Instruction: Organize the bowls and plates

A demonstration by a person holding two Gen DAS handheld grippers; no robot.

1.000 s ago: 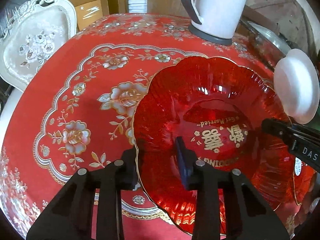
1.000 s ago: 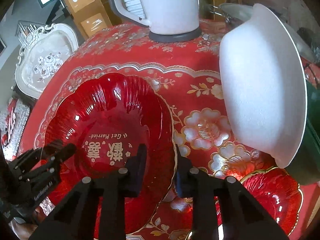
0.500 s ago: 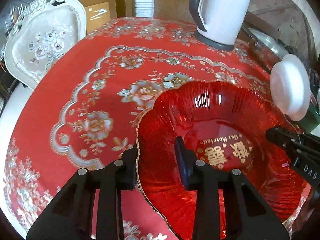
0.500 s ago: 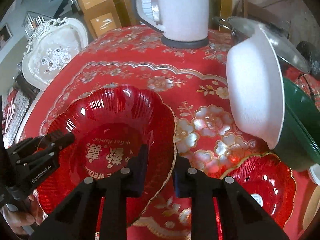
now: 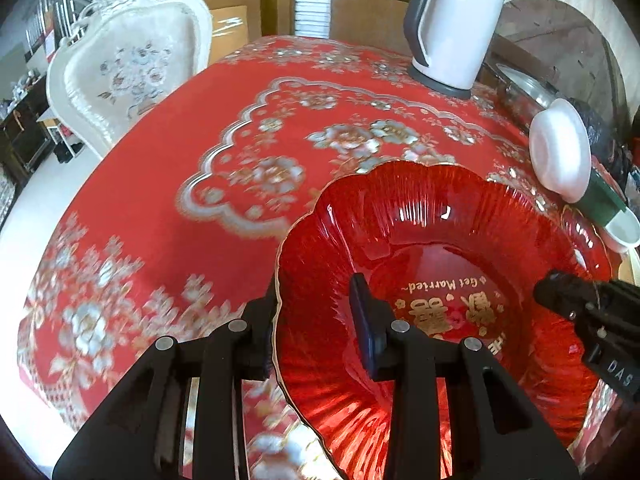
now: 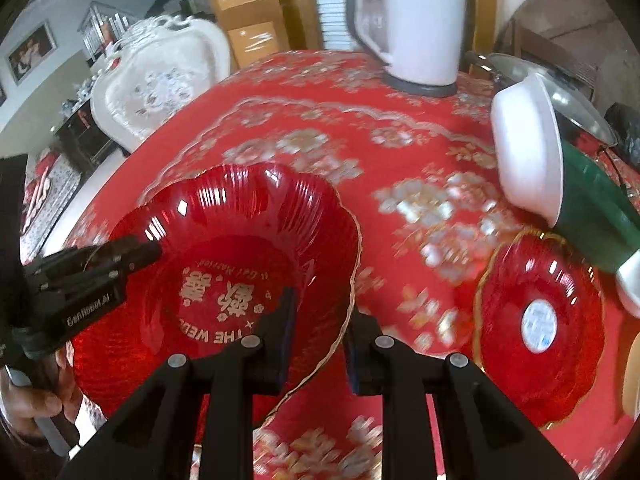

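A large red glass plate (image 5: 460, 240) with gold lettering is held above the red tablecloth by both grippers. My left gripper (image 5: 316, 320) is shut on its left rim. My right gripper (image 6: 320, 320) is shut on its right rim (image 6: 352, 264); the plate fills the left of the right wrist view (image 6: 224, 248). Each gripper shows in the other's view, the right one (image 5: 580, 304) and the left one (image 6: 100, 264). A smaller red plate (image 6: 536, 320) with a white sticker lies on the table at the right. A white bowl (image 6: 528, 148) leans tilted against a green bowl (image 6: 600, 216).
A white electric kettle (image 5: 452, 28) stands at the table's far side, and shows in the right wrist view (image 6: 416, 20). A pot with a glass lid (image 6: 560, 96) sits behind the bowls. A white ornate chair (image 5: 128, 68) stands at the table's left edge (image 5: 60, 220).
Both grippers have lifted the large red plate and drawn it back toward me. The kettle and bowls look farther away, and the small red plate has come into fuller view.
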